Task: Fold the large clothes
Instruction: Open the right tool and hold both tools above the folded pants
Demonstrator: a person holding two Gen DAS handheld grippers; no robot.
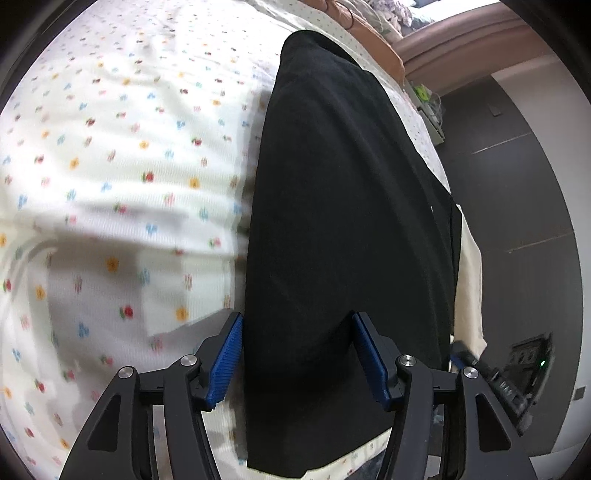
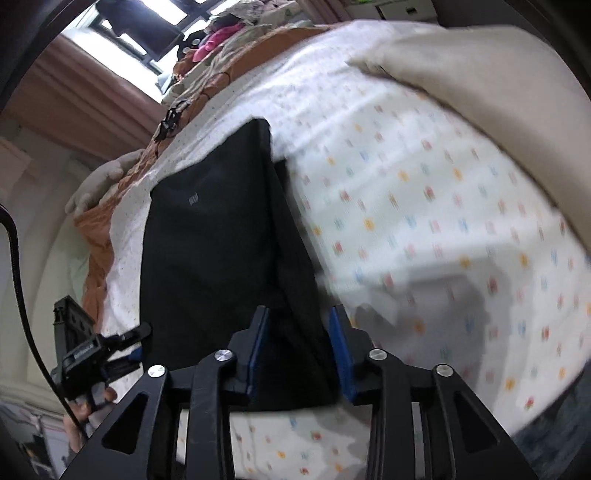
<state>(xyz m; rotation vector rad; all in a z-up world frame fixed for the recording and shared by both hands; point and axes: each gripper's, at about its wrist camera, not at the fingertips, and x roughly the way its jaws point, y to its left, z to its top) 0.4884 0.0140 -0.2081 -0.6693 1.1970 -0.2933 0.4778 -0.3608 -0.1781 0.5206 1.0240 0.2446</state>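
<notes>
A black garment (image 1: 332, 184) lies folded into a long strip on the flower-print bed sheet (image 1: 110, 166), close to the bed's edge. My left gripper (image 1: 297, 321) hovers over its near end, open, the blue pads well apart and the cloth lying flat beneath them. In the right wrist view the same garment (image 2: 214, 240) shows a folded layer and a small pale label. My right gripper (image 2: 299, 312) stands above its near right corner, jaws apart, pads not pressing the cloth. The left gripper (image 2: 85, 350) shows at the left, held in a hand.
A beige pillow (image 2: 480, 85) lies at the upper right of the bed. An orange blanket (image 2: 99, 258) runs along the far side, with a heap of clothes (image 2: 221, 33) beyond. Dark floor (image 1: 517, 221) lies past the bed's edge. A black cable (image 2: 14, 258) hangs at the left.
</notes>
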